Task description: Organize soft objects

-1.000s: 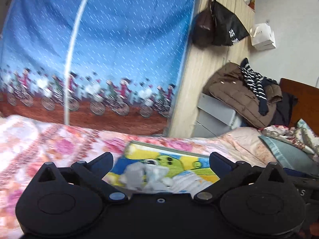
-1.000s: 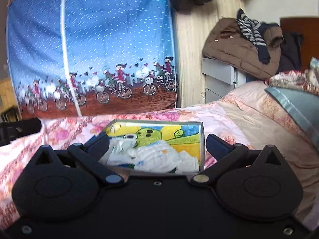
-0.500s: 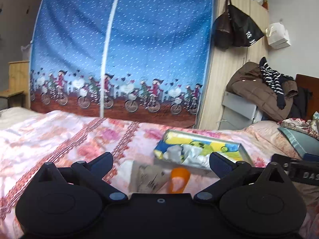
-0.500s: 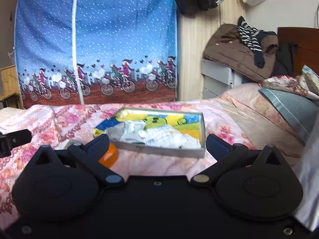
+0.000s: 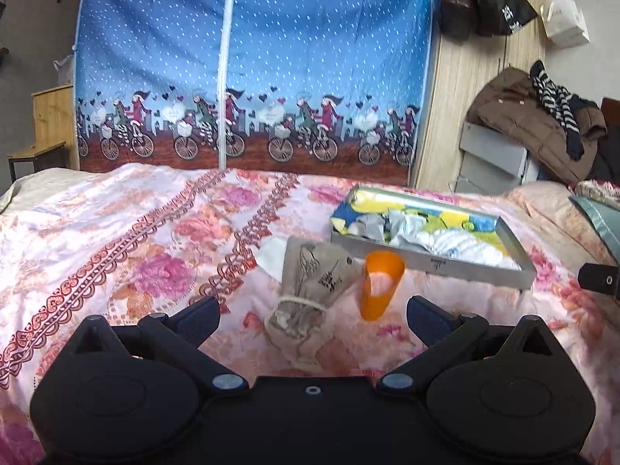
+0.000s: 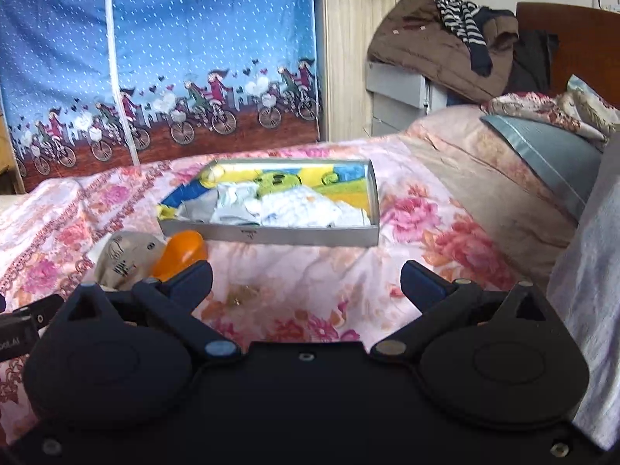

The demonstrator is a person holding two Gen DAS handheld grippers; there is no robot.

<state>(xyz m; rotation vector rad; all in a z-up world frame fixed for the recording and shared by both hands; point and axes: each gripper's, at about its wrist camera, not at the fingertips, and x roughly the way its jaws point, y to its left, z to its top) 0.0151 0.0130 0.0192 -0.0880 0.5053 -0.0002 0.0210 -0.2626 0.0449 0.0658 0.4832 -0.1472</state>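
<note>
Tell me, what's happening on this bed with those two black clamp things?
A person holds a gripper in each hand, tidying soft items. Both the left gripper and the right gripper hover open and empty above the floral bedspread. A shallow tray already holds crumpled cloths. A beige drawstring pouch and an orange cup lie outside it, just in front of the left gripper.

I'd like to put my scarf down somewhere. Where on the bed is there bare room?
The quilt left of the drawstring pouch lies bare, as does the patch right of the tray, before the pillow. It is crowded where pouch and orange cup sit against the tray's front.
</note>
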